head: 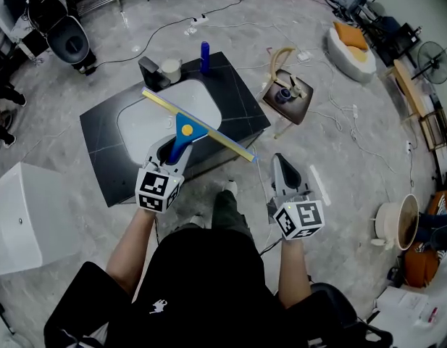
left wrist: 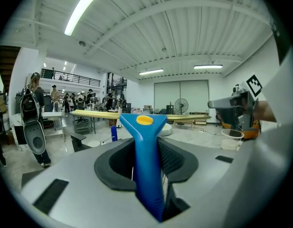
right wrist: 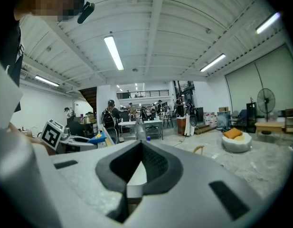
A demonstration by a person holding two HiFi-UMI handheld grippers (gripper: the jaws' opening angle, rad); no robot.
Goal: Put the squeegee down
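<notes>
Blue in the handle and yellow along the blade, the squeegee (head: pixel 185 130) is clamped by its handle in the left claw (head: pixel 172 151), whose jaws stand partly apart around it. It is held over the white sink (head: pixel 140 122) set in the dark tabletop (head: pixel 237 96), with the blade crosswise. The right claw (head: pixel 282 169) is beside the tabletop, jaws together and empty.

Bright, even light falls from ceiling tubes (left wrist: pixel 82 11), at 11 o'clock in both gripper views, with another at 2 o'clock in the right one. Shadows on the floor (head: pixel 332 158) are soft. Both gripper views bulge and darken at the rim.
</notes>
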